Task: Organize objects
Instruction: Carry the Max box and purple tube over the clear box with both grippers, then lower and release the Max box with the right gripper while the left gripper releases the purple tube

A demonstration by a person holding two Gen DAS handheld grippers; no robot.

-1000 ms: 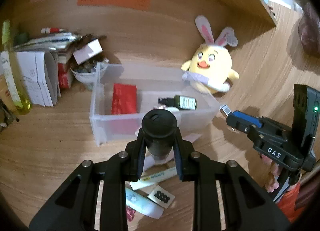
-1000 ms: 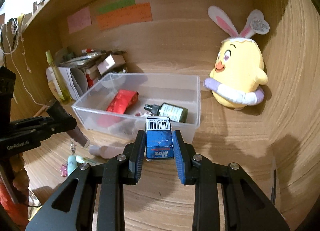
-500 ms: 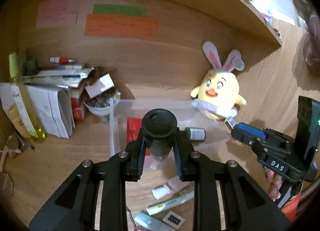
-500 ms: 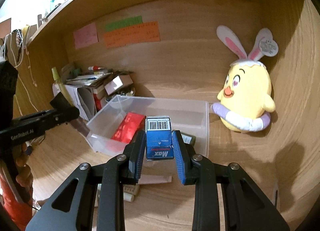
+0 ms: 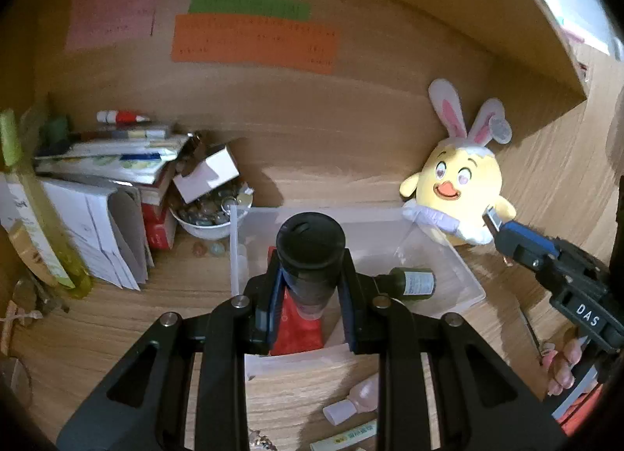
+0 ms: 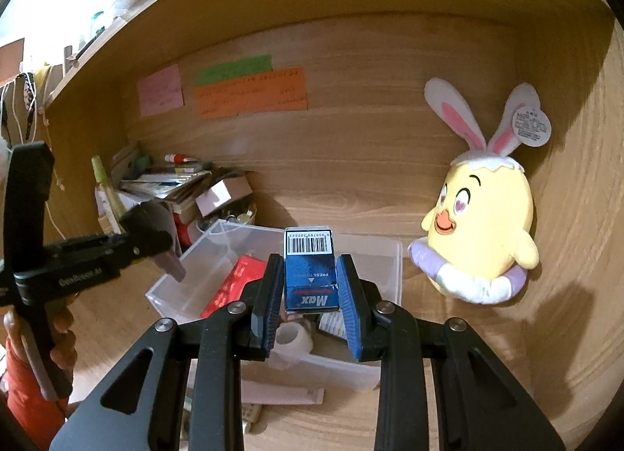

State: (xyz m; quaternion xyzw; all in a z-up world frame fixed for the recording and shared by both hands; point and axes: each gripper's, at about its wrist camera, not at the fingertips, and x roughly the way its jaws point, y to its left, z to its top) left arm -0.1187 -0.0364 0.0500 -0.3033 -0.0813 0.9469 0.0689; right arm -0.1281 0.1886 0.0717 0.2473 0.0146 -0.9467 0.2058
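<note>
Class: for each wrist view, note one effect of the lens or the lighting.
Left wrist view: the shelf edge bows in a fisheye curve, and the yellow bottle at the left margin is smeared. Right wrist view: the plush chick casts a dark shadow on the side wall.

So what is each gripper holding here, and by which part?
The left gripper clamps a black-capped bottle by the sides just below the cap. The right gripper pinches a small blue box by its two long sides.
</note>
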